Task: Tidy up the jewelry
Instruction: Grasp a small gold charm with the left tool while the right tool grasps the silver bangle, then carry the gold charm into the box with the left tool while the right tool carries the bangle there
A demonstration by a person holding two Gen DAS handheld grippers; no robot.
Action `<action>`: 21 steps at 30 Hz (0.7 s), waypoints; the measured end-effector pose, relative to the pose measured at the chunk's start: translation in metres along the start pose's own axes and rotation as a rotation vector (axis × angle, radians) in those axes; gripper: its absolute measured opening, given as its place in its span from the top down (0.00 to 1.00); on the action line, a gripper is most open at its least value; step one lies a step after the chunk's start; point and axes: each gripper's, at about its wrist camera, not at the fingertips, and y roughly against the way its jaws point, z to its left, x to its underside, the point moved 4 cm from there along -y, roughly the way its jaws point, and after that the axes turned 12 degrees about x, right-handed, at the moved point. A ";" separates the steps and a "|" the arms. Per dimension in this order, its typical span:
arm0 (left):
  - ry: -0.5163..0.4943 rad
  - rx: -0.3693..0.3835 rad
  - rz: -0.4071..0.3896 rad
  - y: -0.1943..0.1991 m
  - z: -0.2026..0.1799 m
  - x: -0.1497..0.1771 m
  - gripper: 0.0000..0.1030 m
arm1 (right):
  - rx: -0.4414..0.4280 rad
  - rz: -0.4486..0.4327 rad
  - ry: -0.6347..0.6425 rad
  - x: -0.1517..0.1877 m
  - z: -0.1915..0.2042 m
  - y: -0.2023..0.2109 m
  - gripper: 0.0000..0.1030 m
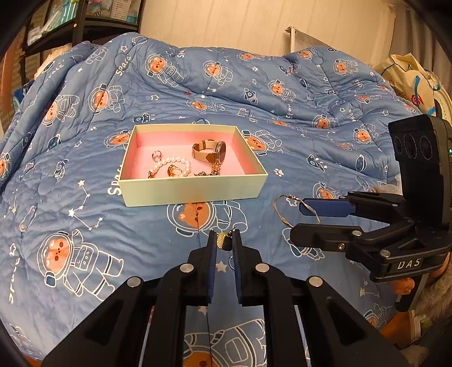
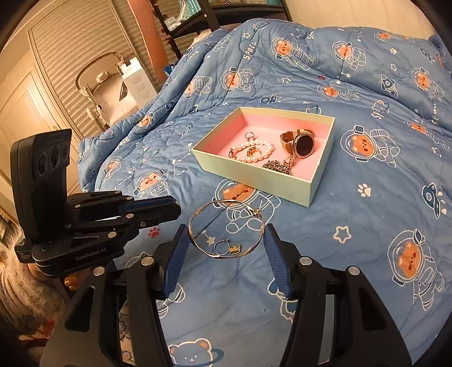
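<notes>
A pale green box [image 1: 192, 192] with a pink inside lies on the blue quilt, also in the right wrist view [image 2: 254, 180]. It holds a watch [image 1: 216, 152], a pearl bracelet [image 1: 172, 165], a gold ring [image 1: 173, 170] and a chain [image 2: 278, 166]. My left gripper [image 1: 224, 240] is shut on a small gold earring [image 1: 223, 240]. My right gripper [image 2: 227, 240] is open around a silver bangle [image 2: 226, 225] on the quilt. A silver ring [image 2: 221, 247] and a gold piece [image 2: 235, 249] lie inside the bangle.
The blue astronaut quilt [image 1: 84, 197] covers the whole bed. A black shelf [image 1: 79, 25] stands at the back left. A bag [image 1: 409, 76] sits at the back right. Louvred doors [image 2: 70, 56] and a white box [image 2: 135, 82] are beyond the bed's left edge.
</notes>
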 end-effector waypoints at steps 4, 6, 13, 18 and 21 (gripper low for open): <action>-0.009 -0.001 -0.006 0.001 0.001 -0.005 0.90 | -0.001 -0.011 0.011 -0.007 0.003 0.001 0.47; -0.012 -0.004 -0.008 0.001 0.002 -0.008 0.90 | -0.001 -0.018 0.017 -0.011 0.004 0.001 0.47; -0.016 -0.032 -0.019 -0.001 0.014 -0.026 0.90 | 0.016 -0.042 0.034 -0.032 0.005 -0.004 0.47; -0.001 -0.043 -0.018 -0.008 0.031 -0.045 0.90 | 0.008 -0.014 -0.003 -0.054 -0.006 -0.022 0.47; 0.034 -0.049 -0.011 -0.014 0.045 -0.056 0.90 | 0.008 0.024 -0.019 -0.068 -0.013 -0.036 0.47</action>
